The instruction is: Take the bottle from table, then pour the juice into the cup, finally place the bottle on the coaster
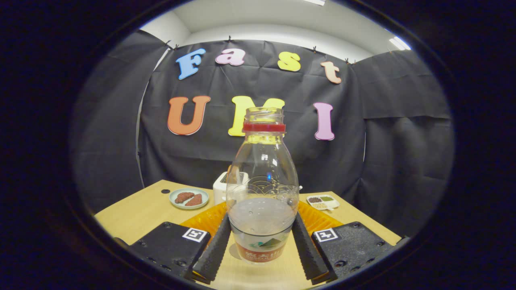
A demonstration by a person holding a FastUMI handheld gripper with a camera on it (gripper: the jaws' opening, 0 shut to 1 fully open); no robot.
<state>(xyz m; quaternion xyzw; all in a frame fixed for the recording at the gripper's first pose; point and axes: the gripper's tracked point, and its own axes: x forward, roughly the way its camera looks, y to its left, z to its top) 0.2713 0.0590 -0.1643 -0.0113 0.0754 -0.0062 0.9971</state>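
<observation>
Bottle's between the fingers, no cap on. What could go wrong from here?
1. The bottle is uncapped with liquid inside; a jerky lift could slosh it out.
2. The hand-held gripper flanks only the bottle's low base, so the tall body may tip when lifted.
3. The orange mat and toaster sit close behind; swinging forward risks a bump.

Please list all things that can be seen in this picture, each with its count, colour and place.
bottle: one, clear with a red neck ring and no cap, upright on the table between the two fingers, part filled with liquid.
orange mat: one, orange, on the table just behind the bottle.
toaster: one, white, beyond the bottle, partly hidden by it.
plate: one, pale green, beyond the fingers beside the toaster, holding two reddish-brown pieces.
small tray: one, white, beyond the fingers on the other side of the bottle, with dark, green and pale fillings.
table: one, light wood.
gripper: one, black; both ribbed fingers press on the bottle's lower sides.
</observation>
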